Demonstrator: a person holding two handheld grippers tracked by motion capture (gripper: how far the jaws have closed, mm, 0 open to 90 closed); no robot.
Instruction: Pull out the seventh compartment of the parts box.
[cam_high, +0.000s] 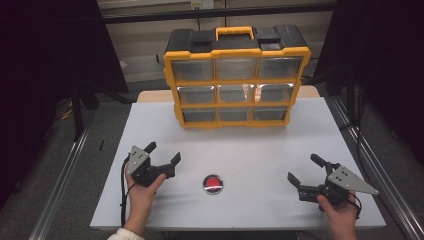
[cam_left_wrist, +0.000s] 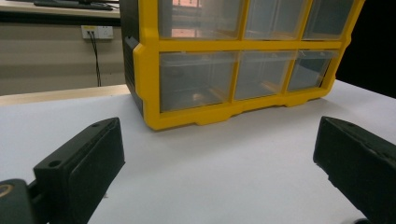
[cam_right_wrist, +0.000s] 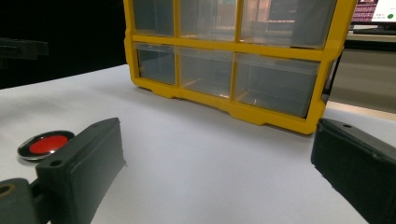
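- Left gripper (cam_high: 163, 153): held low over the white table (cam_high: 260, 155) at roughly 8 o'clock from the table's middle. Its jaws stand wide apart and hold nothing.
- Right gripper (cam_high: 303, 170): held at roughly 4 o'clock, jaws likewise spread wide and empty, tips pointing inward and forward.
- Work item: a small round tin with a red lid (cam_high: 213, 183) lies flat on the table at 6 o'clock, between the two grippers and well apart from both. In the right gripper view it sits just beside the left-hand jaw (cam_right_wrist: 44, 145).
- Recommended approach: the right gripper appears better placed. Swing it toward 9 o'clock, keep the jaws fully open, and straddle the tin across its diameter before closing.
- Caution: the tin is low and probably smooth-rimmed; descend until the pads nearly touch the table, or it may slip out.
- Destination, as judged: the yellow drawer cabinet (cam_high: 236, 75) stands at 12 o'clock on the far edge. All nine clear drawers look shut; one must be pulled open first, likely by the left gripper.
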